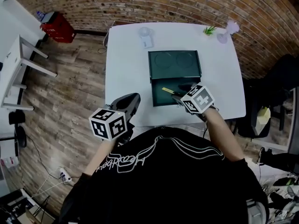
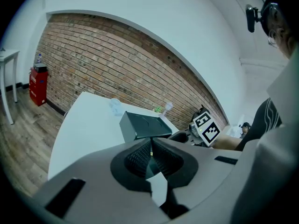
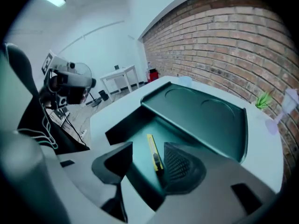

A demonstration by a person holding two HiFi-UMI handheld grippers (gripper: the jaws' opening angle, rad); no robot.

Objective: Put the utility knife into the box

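A dark green box [image 1: 159, 101] with its lid [image 1: 175, 64] folded back flat stands on the white table [image 1: 126, 69]. The yellow utility knife [image 1: 167, 90] lies on the box floor. In the right gripper view the knife [image 3: 154, 154] rests flat in the box [image 3: 135, 127], between the jaws of my right gripper [image 3: 147, 162] and close beside the right one. Those jaws stand wide apart and open, with no pad pressing on the knife. My left gripper [image 1: 132, 99] hovers at the table's near-left edge; its jaws [image 2: 150, 146] meet with nothing between them.
At the table's far edge stand a small clear cup [image 1: 145, 37], a little green plant [image 1: 209, 30] and a pale purple object [image 1: 228, 31]. On the wooden floor are a red crate [image 1: 58, 27] and a white desk [image 1: 18, 69] at left, a dark chair [image 1: 280, 83] at right.
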